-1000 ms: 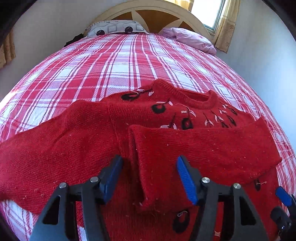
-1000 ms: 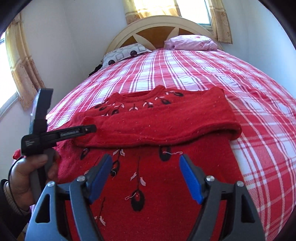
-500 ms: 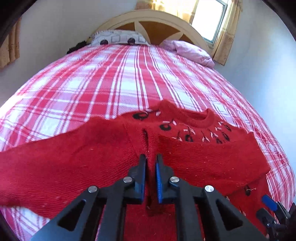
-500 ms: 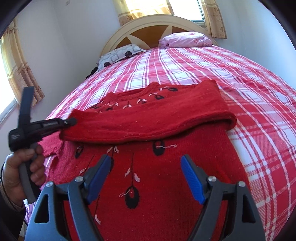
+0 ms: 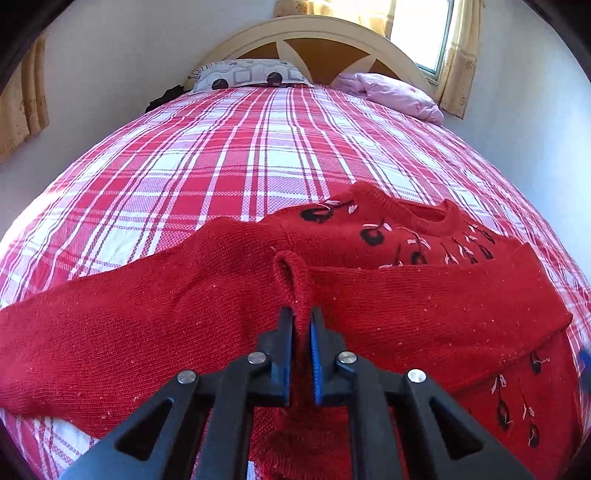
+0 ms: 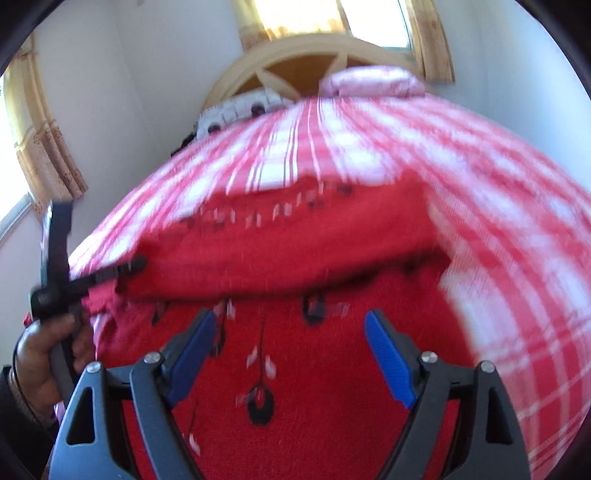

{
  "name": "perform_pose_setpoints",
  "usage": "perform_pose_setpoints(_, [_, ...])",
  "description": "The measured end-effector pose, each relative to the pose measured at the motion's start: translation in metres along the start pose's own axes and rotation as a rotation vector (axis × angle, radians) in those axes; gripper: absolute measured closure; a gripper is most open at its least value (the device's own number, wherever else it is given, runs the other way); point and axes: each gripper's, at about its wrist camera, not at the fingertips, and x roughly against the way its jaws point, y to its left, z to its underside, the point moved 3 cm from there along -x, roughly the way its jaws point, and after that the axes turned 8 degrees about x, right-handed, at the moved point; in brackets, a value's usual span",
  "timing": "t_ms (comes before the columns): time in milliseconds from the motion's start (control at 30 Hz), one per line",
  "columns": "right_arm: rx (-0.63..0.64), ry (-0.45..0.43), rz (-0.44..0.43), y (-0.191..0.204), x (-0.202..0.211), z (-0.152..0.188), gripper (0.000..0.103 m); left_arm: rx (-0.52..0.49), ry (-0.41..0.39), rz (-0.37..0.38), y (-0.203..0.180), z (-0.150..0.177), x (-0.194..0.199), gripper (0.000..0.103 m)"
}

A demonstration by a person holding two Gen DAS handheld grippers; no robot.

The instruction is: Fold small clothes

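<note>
A red knit sweater (image 5: 406,317) with black and white embroidery lies on the plaid bed. Its right sleeve is folded across the chest; its left sleeve (image 5: 110,332) stretches out to the left. My left gripper (image 5: 302,332) is shut on the cuff of the folded sleeve (image 5: 295,273) and holds it slightly raised. It also shows in the right wrist view (image 6: 136,263) at the left, held by a hand. My right gripper (image 6: 291,354) is open and empty above the sweater's lower body (image 6: 295,369). The right wrist view is blurred by motion.
The bed has a red and white plaid cover (image 5: 240,155). A patterned pillow (image 5: 243,74) and a pink pillow (image 5: 399,92) lie by the cream headboard (image 5: 314,29). Walls stand close on both sides, with curtained windows.
My left gripper closed on the folded sleeve's cuff and lifted it a little. My right gripper stayed open and moved forward over the sweater, blurring its view.
</note>
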Motion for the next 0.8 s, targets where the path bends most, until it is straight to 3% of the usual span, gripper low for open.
perform_pose_setpoints(167, [-0.01,-0.051,0.055,-0.021,-0.011,-0.042,0.008,0.032,-0.004,0.021,0.004,0.002,0.005,0.094])
perform_pose_setpoints(233, [-0.031,0.015,0.097,-0.037,-0.036,-0.044,0.009,0.036,-0.01,0.029,0.005,0.002,0.007,0.093])
perform_pose_setpoints(333, [-0.11,0.112,0.083,-0.057,-0.064,-0.029,0.009,0.03,0.003,0.025,0.005,0.005,0.004,0.093])
perform_pose_setpoints(400, [-0.104,0.122,0.085,-0.061,-0.069,-0.02,0.01,0.028,0.009,0.015,0.005,0.004,0.003,0.092])
perform_pose_setpoints(667, [0.025,0.173,0.165,-0.046,-0.079,-0.018,0.002,-0.056,-0.106,-0.072,-0.013,0.0,0.035,0.092])
perform_pose_setpoints(800, [0.044,0.186,0.172,-0.044,-0.083,-0.017,0.0,-0.098,-0.106,-0.153,-0.012,0.003,0.037,0.092])
